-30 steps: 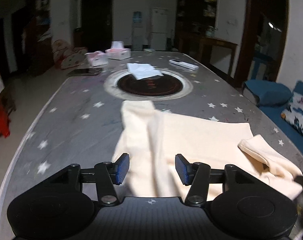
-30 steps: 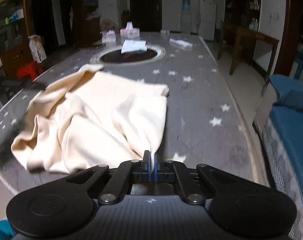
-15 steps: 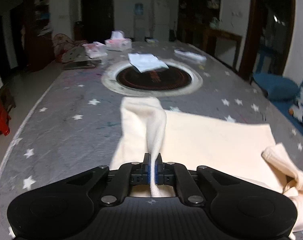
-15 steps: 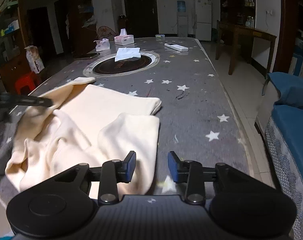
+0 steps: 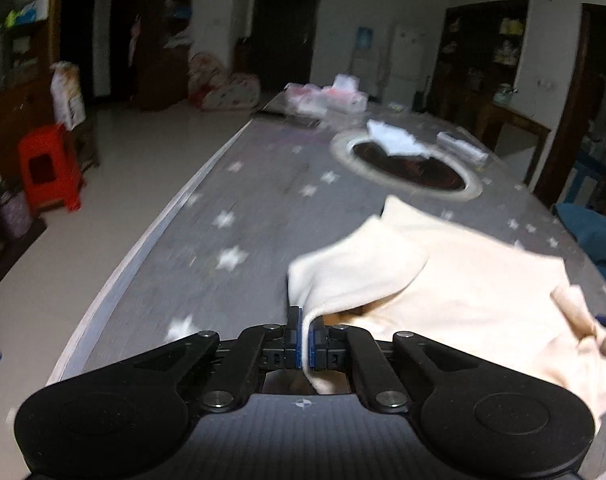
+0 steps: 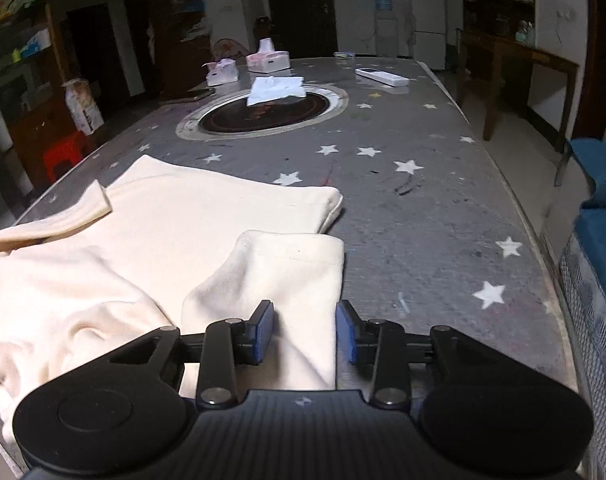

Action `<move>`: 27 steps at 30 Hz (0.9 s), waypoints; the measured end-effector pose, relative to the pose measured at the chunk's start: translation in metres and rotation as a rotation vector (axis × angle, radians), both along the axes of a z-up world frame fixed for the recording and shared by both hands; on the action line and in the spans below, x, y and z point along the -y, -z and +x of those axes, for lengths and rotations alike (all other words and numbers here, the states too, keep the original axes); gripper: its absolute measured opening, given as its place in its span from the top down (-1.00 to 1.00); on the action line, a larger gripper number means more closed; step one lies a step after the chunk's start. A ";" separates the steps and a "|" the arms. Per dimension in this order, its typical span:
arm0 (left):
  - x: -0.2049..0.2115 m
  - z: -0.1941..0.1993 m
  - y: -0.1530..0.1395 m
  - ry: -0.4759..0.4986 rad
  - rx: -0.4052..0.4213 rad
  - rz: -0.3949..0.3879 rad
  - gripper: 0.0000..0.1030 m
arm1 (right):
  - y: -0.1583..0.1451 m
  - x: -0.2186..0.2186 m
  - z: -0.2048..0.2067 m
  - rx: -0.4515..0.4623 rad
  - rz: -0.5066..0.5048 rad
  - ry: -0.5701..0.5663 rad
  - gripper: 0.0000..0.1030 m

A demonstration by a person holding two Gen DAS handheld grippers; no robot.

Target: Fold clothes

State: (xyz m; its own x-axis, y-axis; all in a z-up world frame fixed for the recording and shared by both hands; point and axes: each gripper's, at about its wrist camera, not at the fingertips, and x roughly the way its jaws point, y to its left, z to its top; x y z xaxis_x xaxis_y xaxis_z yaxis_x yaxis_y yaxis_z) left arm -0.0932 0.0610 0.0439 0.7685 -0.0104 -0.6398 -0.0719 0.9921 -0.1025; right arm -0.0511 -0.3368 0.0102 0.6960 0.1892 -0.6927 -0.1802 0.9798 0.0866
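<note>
A cream garment point(image 6: 175, 224) lies partly folded on the grey star-patterned table point(image 6: 423, 208). In the left wrist view my left gripper point(image 5: 305, 340) is shut on an edge of the cream garment point(image 5: 443, 280) and lifts that part off the table. In the right wrist view my right gripper point(image 6: 305, 332) is open. Its blue pads point(image 6: 265, 330) straddle a folded sleeve point(image 6: 287, 272) that lies flat, without gripping it.
A round dark hotplate inset point(image 6: 263, 114) sits mid-table with a white cloth point(image 6: 277, 88) on it. Tissue boxes point(image 6: 267, 60) and a remote point(image 6: 381, 77) lie at the far end. A blue sofa point(image 6: 599, 216) stands right, a red stool point(image 5: 49, 168) left.
The left gripper closed on the garment's edge, then swung left, lifting the cloth. The right gripper let go of the sleeve and stays open above it.
</note>
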 end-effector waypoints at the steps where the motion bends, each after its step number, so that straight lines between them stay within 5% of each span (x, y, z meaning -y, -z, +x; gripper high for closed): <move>1: -0.003 -0.004 0.004 -0.007 -0.012 -0.006 0.93 | 0.000 -0.003 -0.001 0.006 -0.020 -0.008 0.64; 4: -0.009 -0.015 0.012 -0.008 -0.045 -0.031 0.93 | -0.001 -0.008 -0.007 0.016 -0.055 -0.012 0.91; 10: -0.010 -0.023 0.018 0.000 -0.083 -0.004 0.76 | -0.002 0.001 -0.029 0.030 -0.215 0.092 0.91; 13: -0.008 -0.021 0.016 -0.001 -0.089 0.019 0.26 | -0.003 0.017 -0.038 0.007 -0.228 0.144 0.85; 15: -0.006 -0.018 0.011 0.005 -0.076 0.029 0.01 | -0.010 0.026 -0.042 0.008 -0.206 0.162 0.79; 22: 0.017 0.013 -0.009 0.084 -0.007 0.066 -0.01 | -0.039 0.029 -0.033 0.074 -0.081 0.099 0.70; 27: 0.042 0.049 -0.015 0.159 0.010 0.095 -0.01 | -0.037 0.010 -0.003 0.000 0.030 -0.055 0.70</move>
State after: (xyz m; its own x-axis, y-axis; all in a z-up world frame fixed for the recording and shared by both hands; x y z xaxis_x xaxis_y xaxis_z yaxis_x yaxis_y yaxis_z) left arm -0.0441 0.0191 0.0589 0.7681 -0.0722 -0.6363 0.0869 0.9962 -0.0081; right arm -0.0541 -0.3469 0.0470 0.6839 0.2481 -0.6861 -0.2338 0.9653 0.1160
